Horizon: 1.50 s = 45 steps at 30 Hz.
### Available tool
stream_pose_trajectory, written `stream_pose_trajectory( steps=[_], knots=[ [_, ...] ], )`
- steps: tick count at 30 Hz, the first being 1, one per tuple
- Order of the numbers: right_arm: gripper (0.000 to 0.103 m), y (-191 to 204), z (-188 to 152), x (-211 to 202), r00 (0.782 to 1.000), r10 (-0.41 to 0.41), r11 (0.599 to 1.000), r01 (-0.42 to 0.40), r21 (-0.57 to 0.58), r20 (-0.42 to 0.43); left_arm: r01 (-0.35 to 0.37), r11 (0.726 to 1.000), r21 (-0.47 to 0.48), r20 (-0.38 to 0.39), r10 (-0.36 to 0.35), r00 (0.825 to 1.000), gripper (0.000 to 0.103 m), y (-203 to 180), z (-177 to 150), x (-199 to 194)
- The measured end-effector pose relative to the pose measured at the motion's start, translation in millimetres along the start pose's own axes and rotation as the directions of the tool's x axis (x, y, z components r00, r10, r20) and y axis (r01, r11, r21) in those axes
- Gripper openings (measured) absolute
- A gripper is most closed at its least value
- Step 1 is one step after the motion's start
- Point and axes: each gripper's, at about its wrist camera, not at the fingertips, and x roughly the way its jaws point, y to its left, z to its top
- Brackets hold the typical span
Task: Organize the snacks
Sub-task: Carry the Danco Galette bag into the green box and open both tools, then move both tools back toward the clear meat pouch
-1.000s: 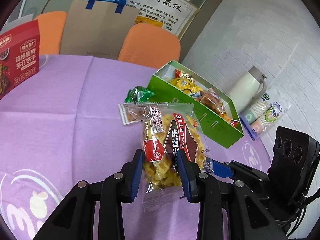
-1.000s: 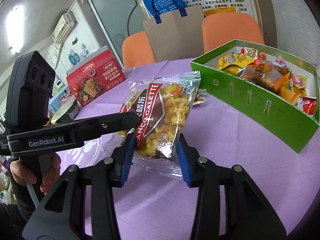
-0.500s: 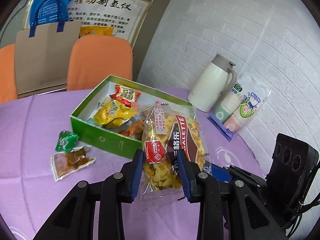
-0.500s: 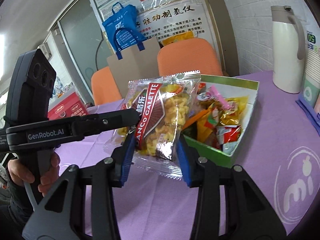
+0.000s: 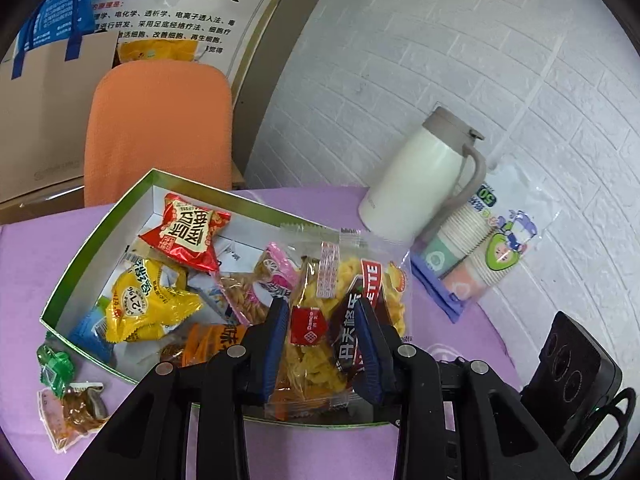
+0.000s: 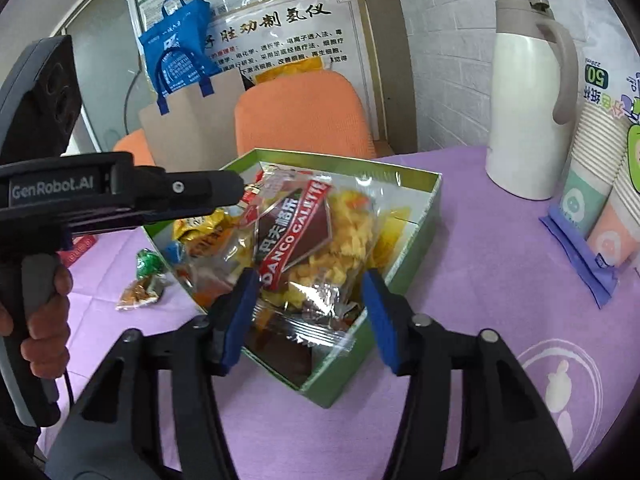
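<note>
Through my left wrist camera, the Galette bag point(image 5: 344, 320) stands with its long axis up the frame, sealed top edge toward the upper centre, bottom seal low between my left fingers point(image 5: 276, 344), which pinch its lower half. It hangs over the near right end of the green box point(image 5: 96, 240) on the purple counter point(image 5: 24, 264). The box holds a red packet point(image 5: 186, 236) at its far end, a yellow packet point(image 5: 146, 304) in the middle, plus orange, pink and blue wrappers. Only this view shows those sorted contents clearly.

Through my right wrist camera, the same bag point(image 6: 316, 240) leans with its top toward the upper left of the frame, above the box's point(image 6: 420, 232) near corner. My right fingers point(image 6: 380, 316) are spreading apart; the bag's lower edge sits between them with the right pad clear of it. This view alone shows my left gripper point(image 6: 236, 190) from the side, reaching in from the left edge, and my hand point(image 6: 44, 312) on its handle.
</note>
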Motion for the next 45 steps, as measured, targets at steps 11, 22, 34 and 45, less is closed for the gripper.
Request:
stream_pose_trajectory(
  steps=[11, 22, 34, 45],
  knots=[
    [0.031, 3.2, -1.3, -4.8, 1.000, 0.004, 1.000, -0.004, -0.003, 0.021, -0.041, 0.998, -0.044, -0.001, 0.041, 0.999, 0.052, 24.0, -20.5, 1.7],
    [0.030, 6.3, 22.8, 57.3, 0.995, -0.030, 0.999, 0.027, -0.041, -0.095, -0.093, 0.993, -0.076, 0.024, 0.095, 0.995, 0.052, 38.2, -20.8, -11.8],
    [0.085, 31.4, -6.6, -18.4, 0.996, 0.050, 0.996, -0.045, -0.078, 0.070, -0.140, 0.988, -0.064, 0.163, 0.148, 0.975, 0.090, 34.7, -46.6, -60.4],
    [0.088, 65.3, -44.2, -27.0, 0.997, 0.070, 0.992, -0.064, -0.112, 0.042, -0.269, 0.959, -0.088, 0.142, 0.280, 0.950, 0.091, 47.2, -104.5, -84.6]
  ],
)
